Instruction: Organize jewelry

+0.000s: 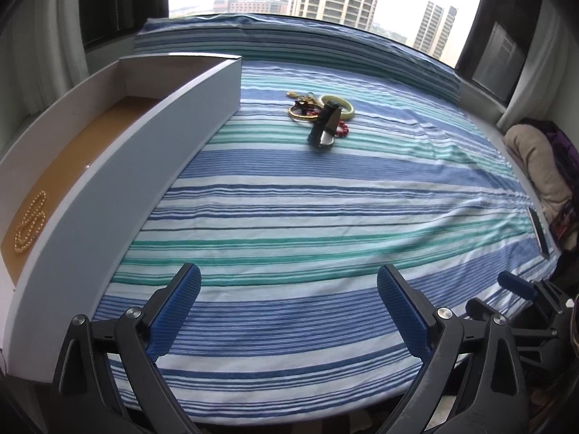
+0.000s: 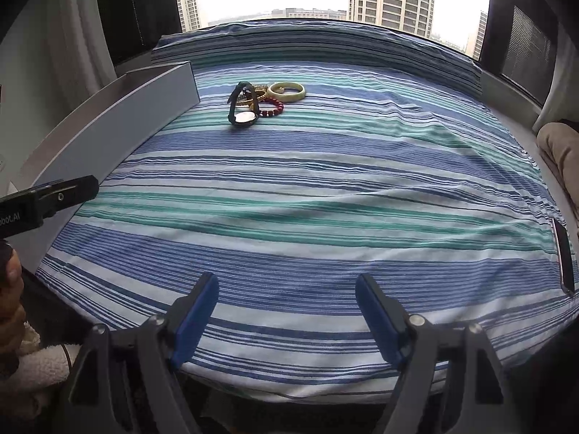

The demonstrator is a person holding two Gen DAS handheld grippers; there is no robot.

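A small heap of jewelry lies far out on the striped cloth: a black-strapped watch [image 1: 323, 128] [image 2: 243, 106], a cream bangle [image 1: 337, 106] [image 2: 286, 91], a red bead bracelet [image 1: 342, 131] [image 2: 272, 107] and gold pieces [image 1: 302, 105]. A long grey drawer [image 1: 119, 177] [image 2: 108, 133] stands at the left, with a gold bead necklace [image 1: 30, 222] on its brown floor. My left gripper [image 1: 288, 291] hangs open near the cloth's front edge, nothing between its blue pads. My right gripper [image 2: 287, 294] is open too, and empty, far short of the heap.
The striped cloth [image 1: 325, 217] covers a table by a big window. A dark phone [image 2: 563, 257] lies at the cloth's right edge. A beige cushion [image 1: 539, 166] sits at the right. The left gripper's body [image 2: 47, 202] reaches into the right wrist view from the left.
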